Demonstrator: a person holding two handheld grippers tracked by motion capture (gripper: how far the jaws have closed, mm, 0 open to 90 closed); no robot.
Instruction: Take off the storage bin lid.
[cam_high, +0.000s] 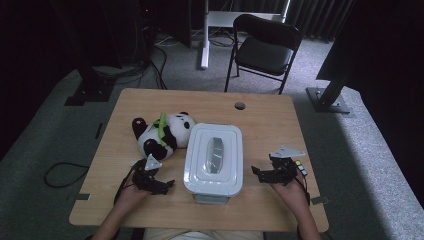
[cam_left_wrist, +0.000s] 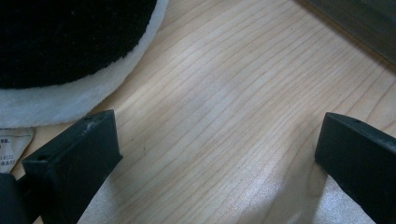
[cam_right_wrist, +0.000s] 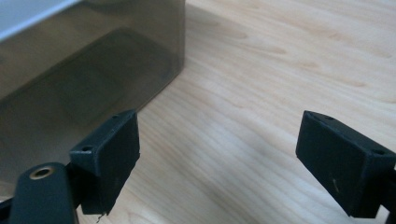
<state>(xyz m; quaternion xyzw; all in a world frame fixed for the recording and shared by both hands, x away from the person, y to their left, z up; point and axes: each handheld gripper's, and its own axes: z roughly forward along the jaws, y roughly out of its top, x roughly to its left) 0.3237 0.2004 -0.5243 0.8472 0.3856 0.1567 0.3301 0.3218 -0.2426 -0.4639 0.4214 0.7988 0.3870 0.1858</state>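
Wood tabletop (cam_high: 270, 115), dark room w/ chair (cam_high: 265, 47) behind. Left tongs (cam_high: 159, 184) gape wide, nothing btwn jaws, resting low on the wood just left of box (cam_high: 214, 159); panda (cam_high: 160, 132) lies just beyond them, its black-and-white fur close by in left gripper view (cam_left_wrist: 70, 56). Right tongs (cam_high: 262, 173) also spread apart, empty, near box's right side; its smoky wall sits just beside one jaw in right gripper view (cam_right_wrist: 88, 70). Box is mid-tabletop, white lid on, btwn both tongs, panda touching its left edge.
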